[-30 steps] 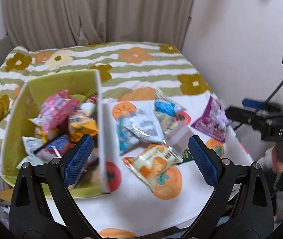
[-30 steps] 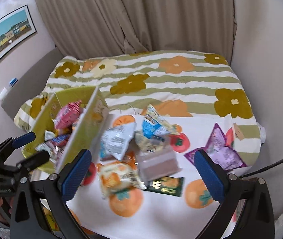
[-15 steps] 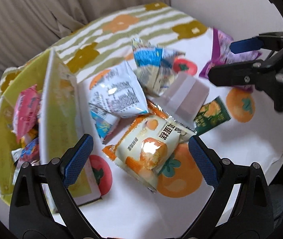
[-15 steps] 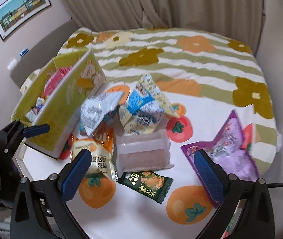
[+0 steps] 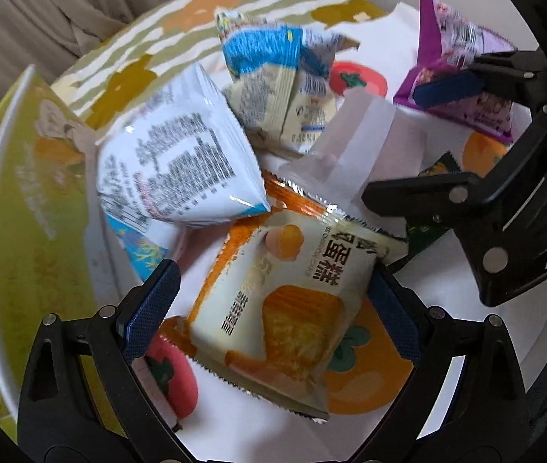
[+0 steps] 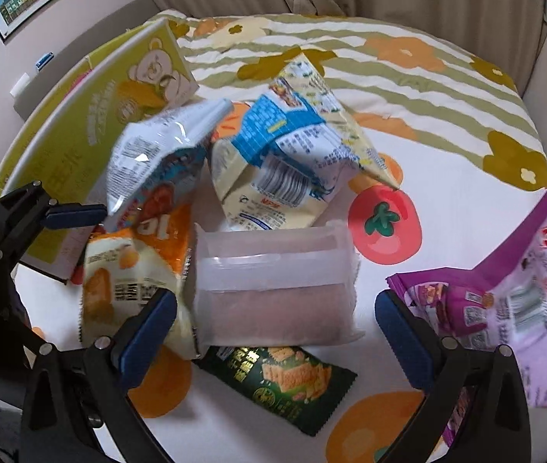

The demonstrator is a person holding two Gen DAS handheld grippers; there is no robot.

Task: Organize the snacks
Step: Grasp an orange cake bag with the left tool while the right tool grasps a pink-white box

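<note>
Snack packets lie in a pile on a white cloth with fruit prints. My left gripper is open, its jaws on either side of an orange and cream cake packet. My right gripper is open, straddling a frosted clear packet with a brownish bar. The cake packet also shows in the right wrist view, with the left gripper beside it. A white packet, a blue and cream packet, a dark green bar and a purple packet lie around.
A yellow-green box with a bear print stands at the left of the pile; its wall fills the left of the left wrist view. A striped flowered bedspread and curtains lie behind. The right gripper reaches in from the right.
Both grippers have come down close to the pile. The left one now straddles the cake packet and the right one the frosted packet. Both stay open.
</note>
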